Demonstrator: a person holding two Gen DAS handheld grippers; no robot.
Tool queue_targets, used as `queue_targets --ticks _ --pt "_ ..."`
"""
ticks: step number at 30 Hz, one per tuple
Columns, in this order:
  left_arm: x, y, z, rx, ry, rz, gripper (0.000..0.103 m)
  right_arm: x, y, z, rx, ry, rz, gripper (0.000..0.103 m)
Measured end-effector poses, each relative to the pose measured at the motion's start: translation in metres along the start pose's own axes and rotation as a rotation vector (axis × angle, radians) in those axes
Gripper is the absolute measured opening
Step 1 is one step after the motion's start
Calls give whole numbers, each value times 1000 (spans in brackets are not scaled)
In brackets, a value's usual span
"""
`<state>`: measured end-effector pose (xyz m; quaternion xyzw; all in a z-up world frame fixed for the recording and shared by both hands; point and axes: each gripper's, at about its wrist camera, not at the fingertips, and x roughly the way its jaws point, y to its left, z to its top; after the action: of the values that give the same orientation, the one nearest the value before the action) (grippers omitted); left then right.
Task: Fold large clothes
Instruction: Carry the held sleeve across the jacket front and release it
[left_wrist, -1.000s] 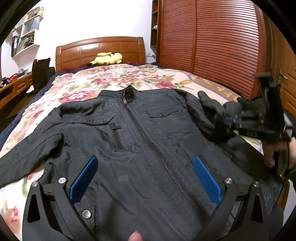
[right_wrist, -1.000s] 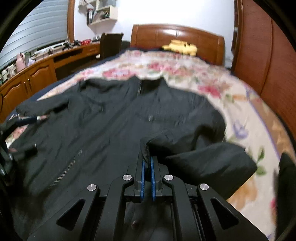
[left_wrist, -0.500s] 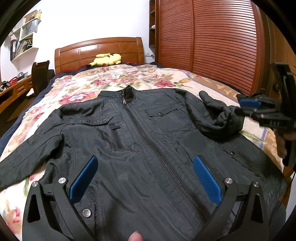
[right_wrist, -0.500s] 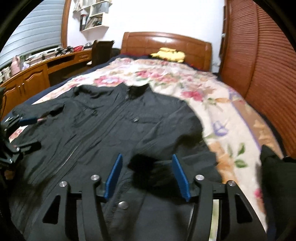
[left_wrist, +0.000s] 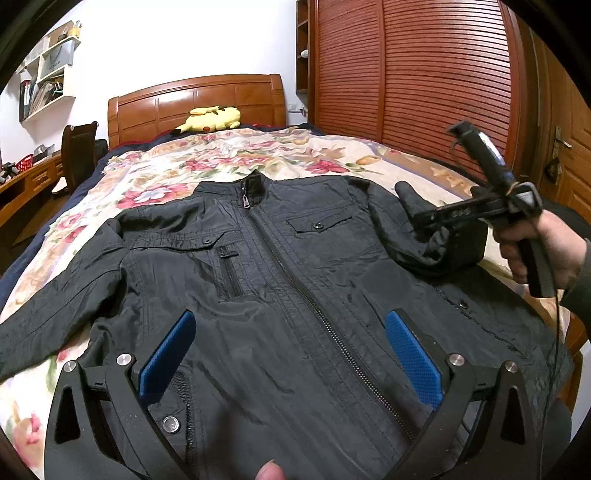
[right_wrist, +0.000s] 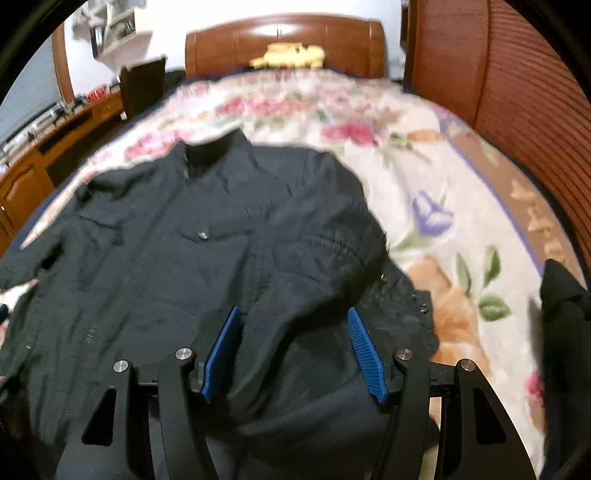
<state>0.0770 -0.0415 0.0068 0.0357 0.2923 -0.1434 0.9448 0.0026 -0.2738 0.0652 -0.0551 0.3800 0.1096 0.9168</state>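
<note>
A black zip jacket (left_wrist: 280, 280) lies front up on the floral bed (left_wrist: 229, 155), collar toward the headboard. Its left sleeve (left_wrist: 44, 314) stretches out flat. Its right sleeve (left_wrist: 436, 236) is bunched and folded inward by the shoulder. My left gripper (left_wrist: 291, 354) is open and empty, hovering over the lower front of the jacket. My right gripper (right_wrist: 293, 354) is open above the bunched sleeve (right_wrist: 325, 258), holding nothing. It also shows in the left wrist view (left_wrist: 480, 210), held by a hand at the right.
A yellow plush toy (left_wrist: 210, 118) lies by the wooden headboard (left_wrist: 195, 99). A slatted wooden wardrobe (left_wrist: 424, 81) runs along the right side of the bed. A chair (left_wrist: 79, 155) and a desk (left_wrist: 22, 184) stand to the left. A dark cloth (right_wrist: 565, 306) lies at the bed's right edge.
My right gripper was shut on the right sleeve, opened and let it drop folded on the jacket, then drew back to the right. My left gripper stayed put.
</note>
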Motion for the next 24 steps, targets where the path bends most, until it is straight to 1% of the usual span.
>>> queue_targets --ticks 1,2,3,4,5,10,13,16,20,22,24 --pt "-1 1 0 -1 -2 -1 103 6 1 3 -15 16 -4 38" --pt "-2 2 0 -1 -5 0 103 9 4 8 -34 26 -11 20" --pt "-3 3 1 -2 -7 0 103 10 9 13 -57 18 -37 14" --pt "-5 5 1 -2 -10 0 103 6 13 20 -77 -8 -61 12" --pt "-7 6 1 -3 -15 2 103 -3 14 27 -83 -39 -62 11" --pt "-14 20 0 -17 -27 17 103 -38 44 69 -101 -232 -14 8" --pt "-19 31 0 -28 -36 43 103 -55 78 94 -153 -316 28 8" --pt "-24 44 -2 -45 -46 66 103 -67 121 116 -236 -391 86 8" --pt "-31 61 -5 -74 -55 94 103 -77 175 136 -330 -461 174 8" --pt "-34 68 -7 -81 -58 107 103 -72 195 141 -351 -462 212 8" --pt "-37 75 -9 -90 -61 120 103 -59 209 144 -364 -433 237 8"
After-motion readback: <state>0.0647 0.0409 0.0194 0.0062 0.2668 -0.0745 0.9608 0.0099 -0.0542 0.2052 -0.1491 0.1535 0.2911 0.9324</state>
